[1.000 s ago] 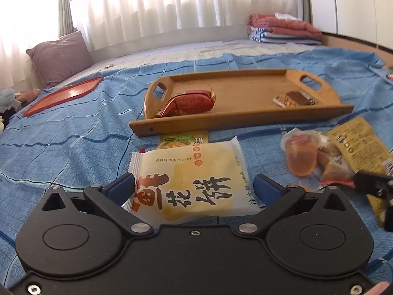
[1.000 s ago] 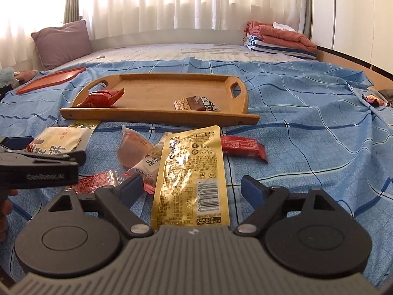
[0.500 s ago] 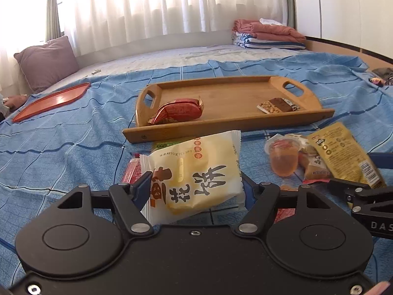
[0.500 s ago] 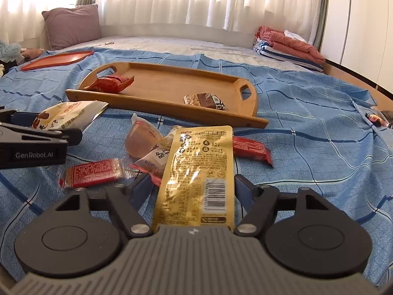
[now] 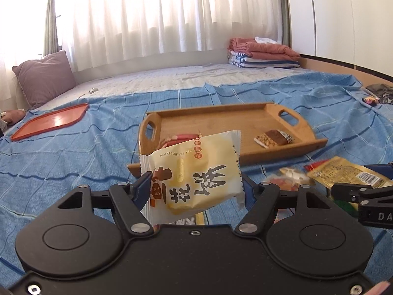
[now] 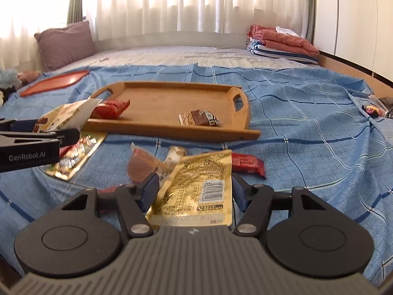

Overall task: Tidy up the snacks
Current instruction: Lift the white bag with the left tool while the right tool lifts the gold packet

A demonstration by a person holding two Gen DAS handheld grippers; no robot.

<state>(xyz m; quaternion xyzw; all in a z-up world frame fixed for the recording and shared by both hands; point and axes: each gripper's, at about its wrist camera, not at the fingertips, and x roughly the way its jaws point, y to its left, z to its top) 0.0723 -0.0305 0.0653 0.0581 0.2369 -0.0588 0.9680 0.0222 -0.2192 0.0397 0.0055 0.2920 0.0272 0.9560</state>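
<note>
— Two packets, one per claw? How do they sit?

— Left gripper (image 5: 196, 189) is clamped on the cream pastry packet (image 5: 194, 172), lifted at centre frame. Right gripper (image 6: 194, 191) has just been closing, pads now against the gold pouch (image 6: 196, 186).

— How will they handle?

— Light, soft, crinkly film, likely slippery; pinch the sides gently, the pastry could crush.

— Any writing?

— Bold Chinese characters, "YCLYPT", a barcode; "GenRobot.AI" at mid left. The wooden tray (image 6: 172, 127) waits beyond.
</note>
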